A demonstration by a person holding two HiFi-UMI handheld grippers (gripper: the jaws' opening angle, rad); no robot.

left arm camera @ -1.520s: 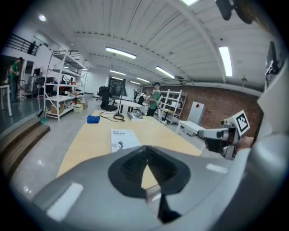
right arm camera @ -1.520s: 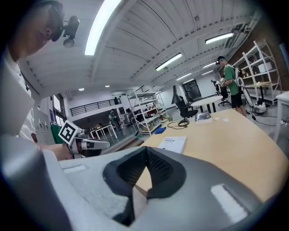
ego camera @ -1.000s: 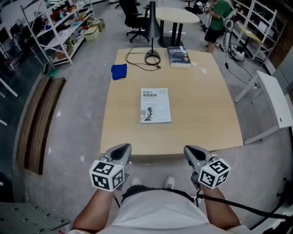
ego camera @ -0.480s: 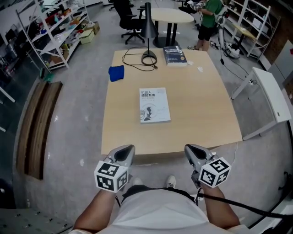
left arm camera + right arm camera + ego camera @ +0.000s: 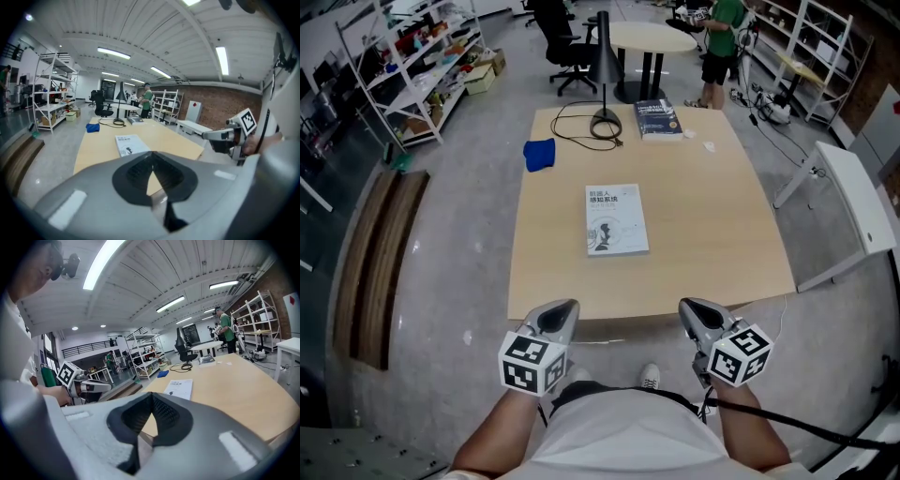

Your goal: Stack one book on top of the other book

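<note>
- Surface: pale wooden square counter (image 5: 712, 234), standing on a grey polished floor (image 5: 455, 281).
- White paperback book with a dark figure on its cover (image 5: 616, 218) lies flat near the counter's middle, face up.
- Dark blue book (image 5: 657, 118) lies flat at the far edge, well apart from the white one; nothing is stacked.
- Black desk lamp with a round base (image 5: 605, 117) stands just left of the dark blue book, its black cable (image 5: 572, 127) looped on the counter.
- Crumpled blue cloth (image 5: 539, 154) sits at the far left edge.
- Left hand-held gripper (image 5: 559, 311) and right hand-held gripper (image 5: 690, 311) hover off the near edge, both clenched with jaws together and nothing between them.
- Room: white metal shelving racks (image 5: 403, 56) at left, brown wooden planks (image 5: 380, 253) on the floor, round pale table (image 5: 652, 36) and black office chair (image 5: 562, 42) behind, long white table (image 5: 858, 202) at right.
- Person in a green shirt (image 5: 720, 37) stands beyond the counter.
</note>
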